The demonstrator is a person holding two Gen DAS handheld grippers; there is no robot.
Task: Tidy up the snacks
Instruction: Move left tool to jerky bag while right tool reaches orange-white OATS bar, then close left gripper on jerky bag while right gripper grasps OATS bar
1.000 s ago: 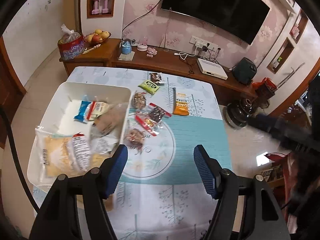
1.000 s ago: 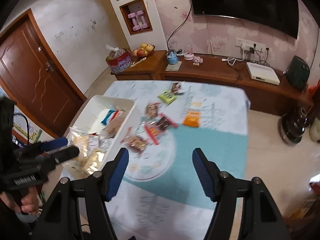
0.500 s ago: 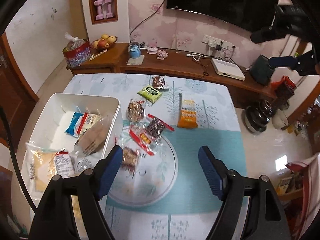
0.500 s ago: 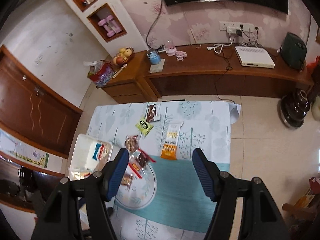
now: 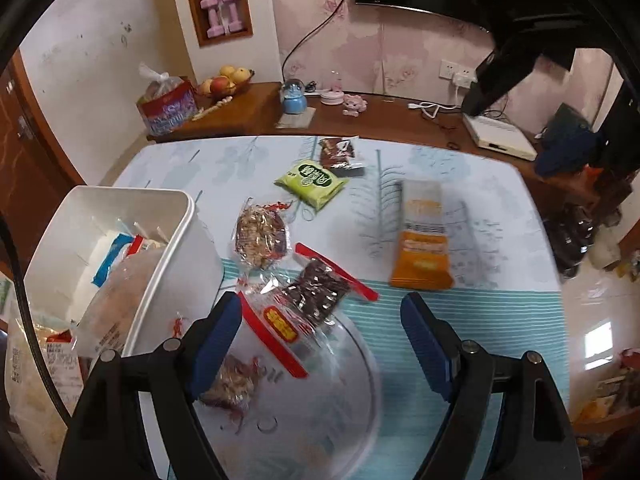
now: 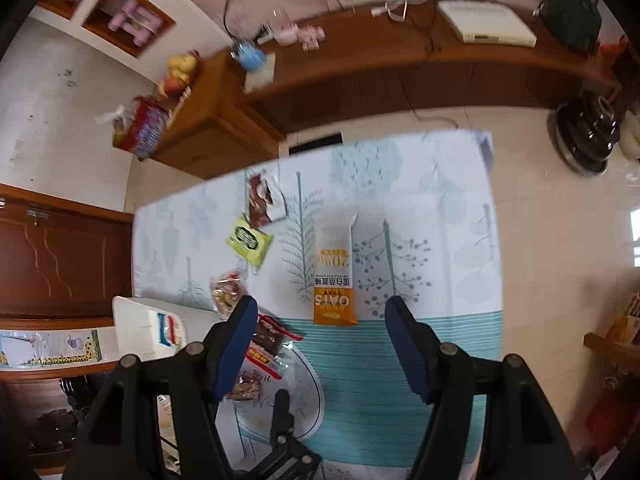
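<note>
Several snack packs lie on the patterned tablecloth [image 5: 472, 320]. My left gripper [image 5: 322, 332] hovers over a red-edged clear pack [image 5: 280, 328] and a dark date pack [image 5: 316, 292]; its jaws are opening and touch nothing. To its left, a white bin [image 5: 120, 208] holds several packs. A nut bag [image 5: 260, 236], a green packet [image 5: 310, 179] and a brown packet [image 5: 340, 154] lie farther back. My right gripper [image 6: 320, 320] is open above the near end of an orange oats bar [image 6: 334, 280], with nothing between its fingers.
A wooden sideboard [image 5: 380, 116] stands behind the table with a fruit bowl [image 5: 222, 82], a red bag [image 5: 166, 106] and a white box [image 5: 500, 136]. The table's right edge [image 6: 496, 240] drops to tiled floor, where a dark stand [image 6: 588, 132] sits.
Both grippers have come down and closer to the table. The left jaws have widened over the snack packs. The right view has tilted down and rolled, and the oats bar now lies between its fingers.
</note>
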